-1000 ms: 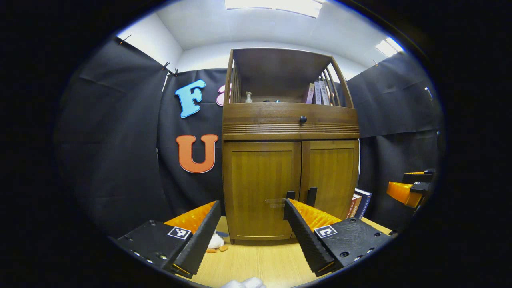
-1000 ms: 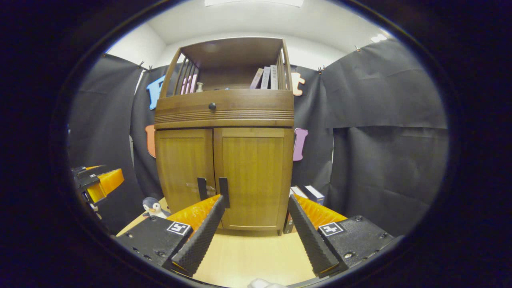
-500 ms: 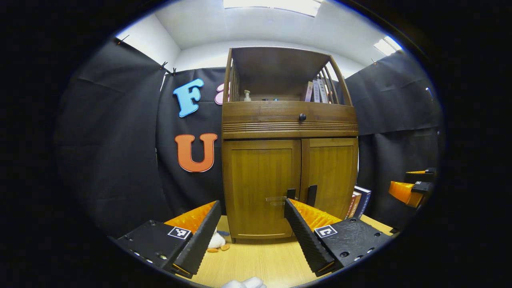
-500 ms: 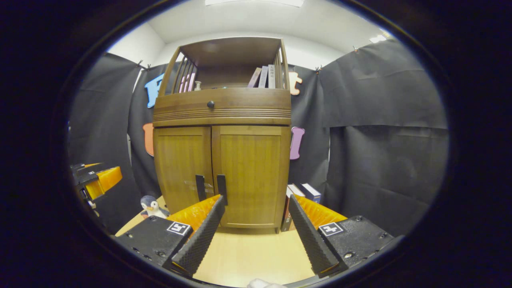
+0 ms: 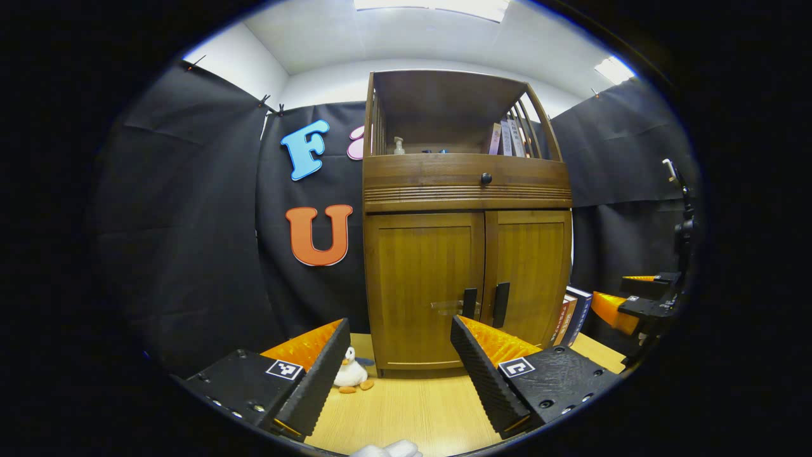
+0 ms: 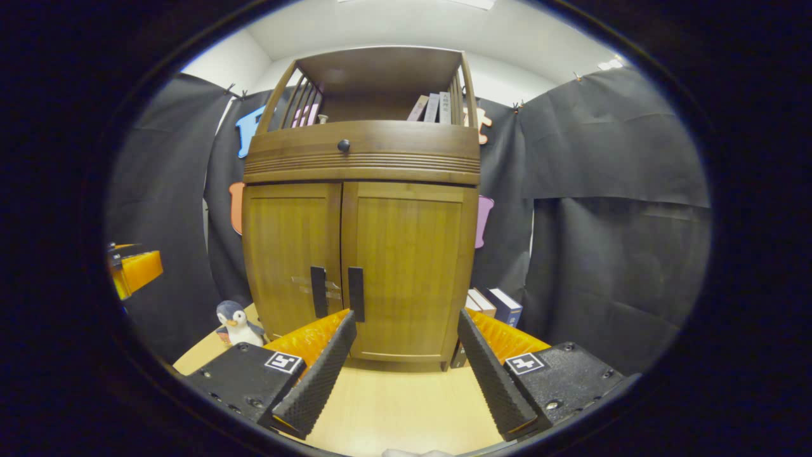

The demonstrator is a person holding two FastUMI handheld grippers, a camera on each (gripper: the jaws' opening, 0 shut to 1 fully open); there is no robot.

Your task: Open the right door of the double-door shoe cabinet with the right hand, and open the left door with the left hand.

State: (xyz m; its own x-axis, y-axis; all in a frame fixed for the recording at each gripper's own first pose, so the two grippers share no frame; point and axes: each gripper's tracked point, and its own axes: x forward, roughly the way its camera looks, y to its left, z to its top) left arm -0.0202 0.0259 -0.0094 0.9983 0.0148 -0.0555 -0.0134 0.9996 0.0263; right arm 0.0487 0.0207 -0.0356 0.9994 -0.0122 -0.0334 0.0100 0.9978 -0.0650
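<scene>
The wooden shoe cabinet stands on the table with both doors closed. In the left gripper view its left door (image 5: 422, 285) and right door (image 5: 531, 270) meet at two black vertical handles (image 5: 469, 303) (image 5: 501, 304). My left gripper (image 5: 399, 322) is open and empty, short of the left door. In the right gripper view the right door (image 6: 409, 254) carries its handle (image 6: 356, 294) beside the left handle (image 6: 318, 291). My right gripper (image 6: 406, 315) is open and empty in front of that door, touching nothing. The right gripper (image 5: 625, 304) also shows far right, and the left gripper (image 6: 136, 270) far left.
A toy duck (image 5: 351, 376) lies at the cabinet's left foot, with a toy penguin (image 6: 233, 320) near it. Books (image 6: 495, 304) lean against the cabinet's right side. A drawer with a black knob (image 5: 486, 179) sits above the doors. The light wooden tabletop (image 5: 406, 412) lies below the fingers.
The right gripper has come closer, so the cabinet looks larger. The left gripper's view shifted, and both handles now show clear above its finger. Both grippers stay open and the doors stay closed.
</scene>
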